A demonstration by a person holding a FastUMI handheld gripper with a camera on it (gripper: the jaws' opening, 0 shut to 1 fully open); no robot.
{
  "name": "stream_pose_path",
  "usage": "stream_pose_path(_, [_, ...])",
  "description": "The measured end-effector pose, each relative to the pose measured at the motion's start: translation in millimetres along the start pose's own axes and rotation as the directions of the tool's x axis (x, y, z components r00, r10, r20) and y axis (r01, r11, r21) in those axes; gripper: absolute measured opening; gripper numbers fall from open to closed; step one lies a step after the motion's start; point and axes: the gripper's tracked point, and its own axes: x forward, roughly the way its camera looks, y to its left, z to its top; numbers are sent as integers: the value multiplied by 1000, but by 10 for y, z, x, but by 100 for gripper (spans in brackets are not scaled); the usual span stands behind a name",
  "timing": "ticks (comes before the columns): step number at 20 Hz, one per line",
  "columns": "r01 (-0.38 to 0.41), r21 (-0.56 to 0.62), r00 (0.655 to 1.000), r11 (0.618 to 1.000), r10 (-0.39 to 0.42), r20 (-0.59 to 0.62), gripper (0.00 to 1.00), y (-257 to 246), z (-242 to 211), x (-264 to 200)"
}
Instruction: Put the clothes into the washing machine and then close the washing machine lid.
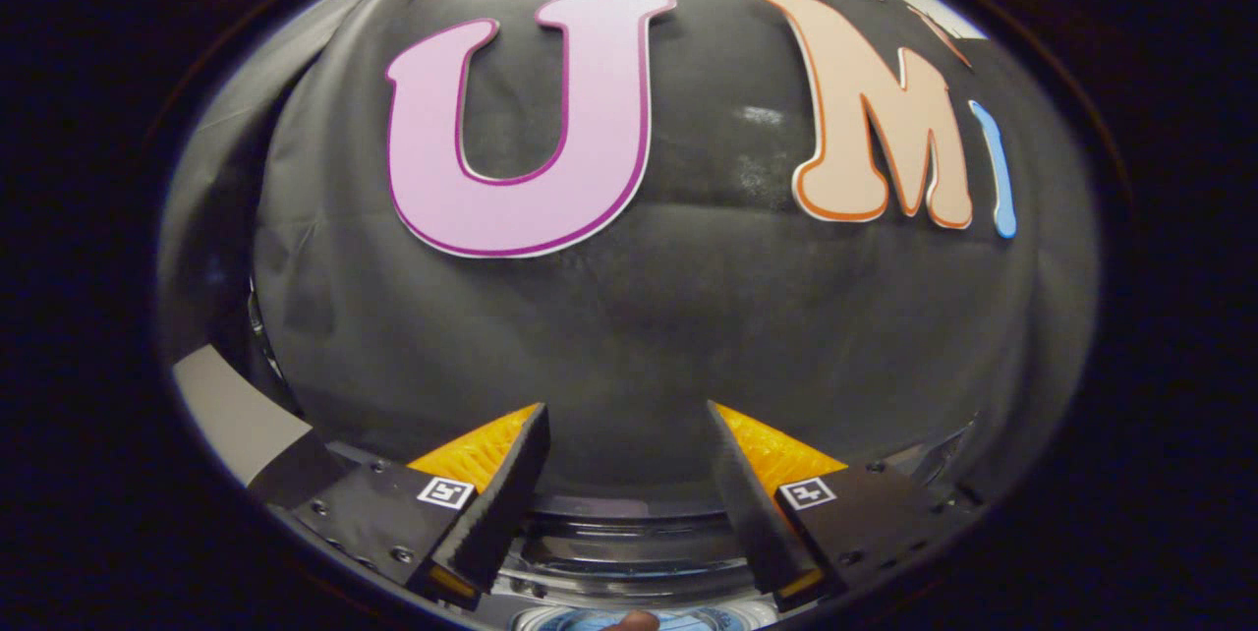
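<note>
Facing the booth's black cloth wall [629,316], the gripper [627,434] holds its fingers spread apart with nothing between them. The washing machine [629,552] lies below the fingers, its rim visible between them; any clothes cannot be made out.

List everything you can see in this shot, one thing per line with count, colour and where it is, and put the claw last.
Booth wall: one, black cloth, beyond the fingers.
Washing machine rim: one, curved, shiny grey and dark rings, low between and beneath the fingers; too little shows to tell whether clothes are inside.
Panel: one, pale grey, flat, beside the cloth wall, out past one finger; what it belongs to is unclear.
Small rounded thing: one, reddish-brown, below the rim between the fingers; too little shows to name it.
Claw: one, fingers spread apart with nothing between them, pointing at the cloth wall.
</note>
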Motion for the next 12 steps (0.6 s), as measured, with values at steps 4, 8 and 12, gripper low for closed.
stream_pose_path(4, [4,-11,999,1000,-4,41,97,-15,26,-25])
stream_pose_path(8, [4,-14,999,1000,-3,47,97,-26,29,-28])
stream_pose_path(12, [25,-10,998,1000,-24,62,98,-34,37,3])
